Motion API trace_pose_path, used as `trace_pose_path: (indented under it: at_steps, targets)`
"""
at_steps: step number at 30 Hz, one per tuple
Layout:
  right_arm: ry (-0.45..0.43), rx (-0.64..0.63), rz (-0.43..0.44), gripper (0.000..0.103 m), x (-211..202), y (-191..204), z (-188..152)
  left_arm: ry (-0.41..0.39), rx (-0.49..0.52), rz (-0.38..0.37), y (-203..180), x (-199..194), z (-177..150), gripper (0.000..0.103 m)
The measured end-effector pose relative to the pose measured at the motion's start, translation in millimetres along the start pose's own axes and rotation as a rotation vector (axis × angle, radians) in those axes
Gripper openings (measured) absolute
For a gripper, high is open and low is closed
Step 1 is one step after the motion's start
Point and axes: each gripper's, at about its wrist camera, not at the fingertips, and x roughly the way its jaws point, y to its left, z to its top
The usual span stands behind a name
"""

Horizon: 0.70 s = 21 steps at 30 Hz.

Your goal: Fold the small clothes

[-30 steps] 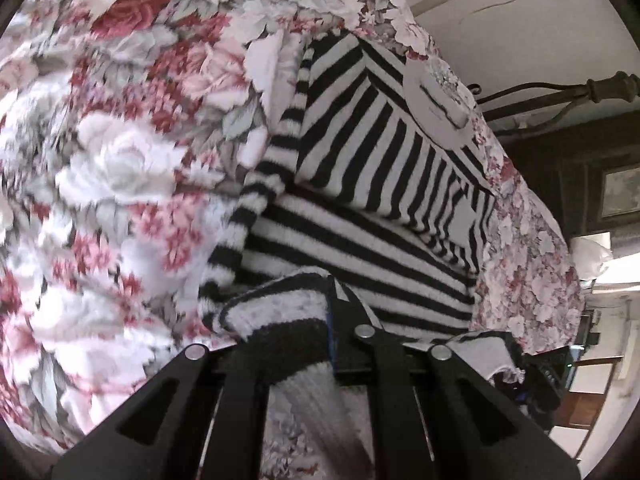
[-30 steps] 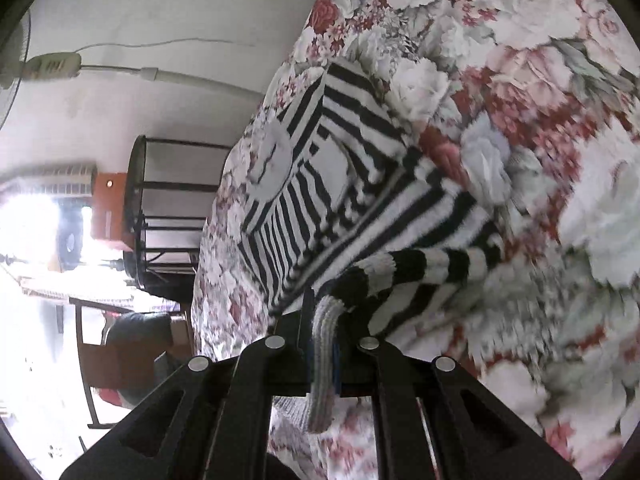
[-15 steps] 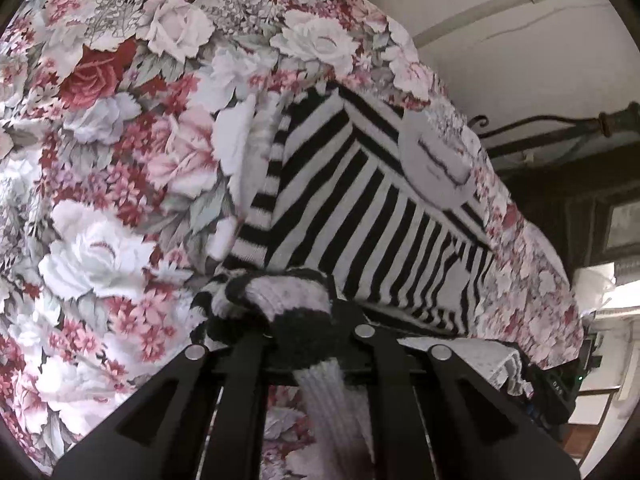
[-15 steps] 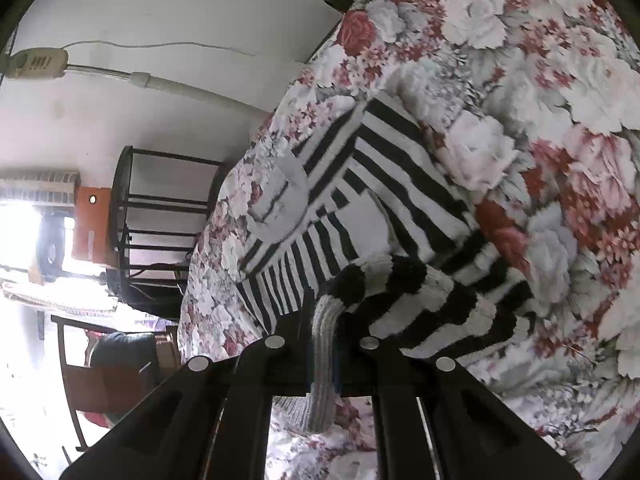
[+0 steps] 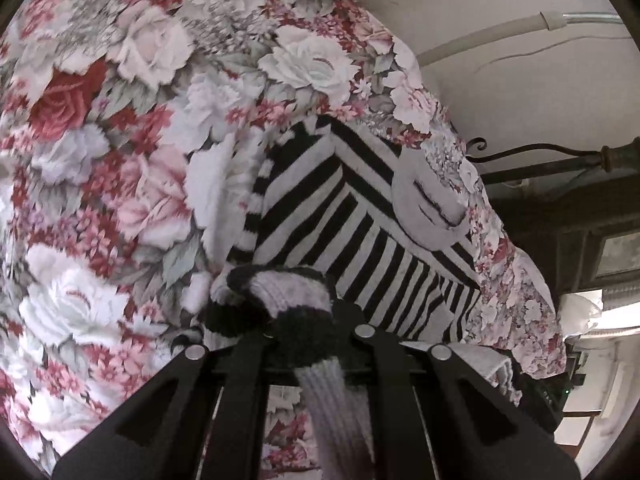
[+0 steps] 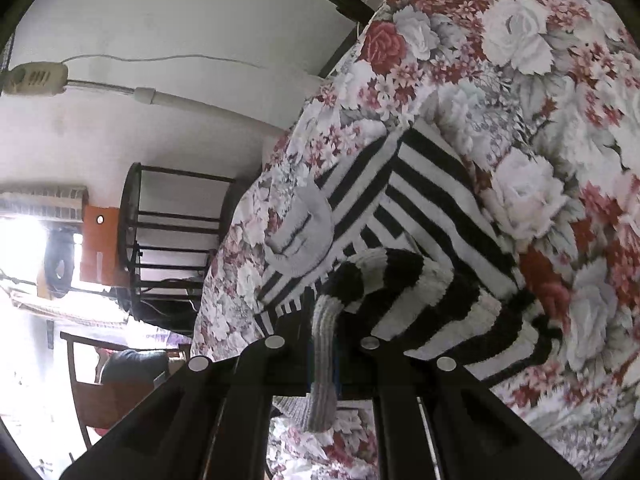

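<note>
We have a small striped sweater (image 5: 360,240) lying on the floral bedspread (image 5: 120,160), with its grey collar (image 5: 430,212) at the far end, near the wall. Our left gripper (image 5: 308,344) is clenched on the ribbed hem on one side, and our right gripper (image 6: 326,344) is clenched on the hem (image 6: 324,360) on the other side. Both hold the near edge lifted above the body of the sweater.

We judge that the fold is about half done. The sleeves seem already turned in, because the body shows diagonal stripes crossing over the straight ones. The bottom part is raised and curls over toward the collar, but it is not yet laid down. What is left, as we see it, is to carry the hem farther, put it flat near the collar, and let go. If another fold is needed after that, we cannot tell.
</note>
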Motion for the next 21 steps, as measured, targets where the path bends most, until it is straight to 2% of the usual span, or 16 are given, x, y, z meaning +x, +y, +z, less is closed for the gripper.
trace_pose_path:
  at_steps: [10, 18, 21]
  targets:
    - [-0.012, 0.055, 0.039, 0.009, 41.2, -15.7, 39.0, -0.023, 0.077, 0.045, -27.6, 28.6, 36.0, 0.005]
    - [0.017, 0.098, 0.032, 0.01, 79.3, -39.3, 62.8, -0.003, 0.08, 0.067, -28.6, 58.9, 58.5, 0.005]
    - [0.025, 0.115, 0.031, 0.012, 89.7, -50.3, 68.8, -0.005, 0.078, 0.075, -28.3, 65.0, 63.8, 0.008]
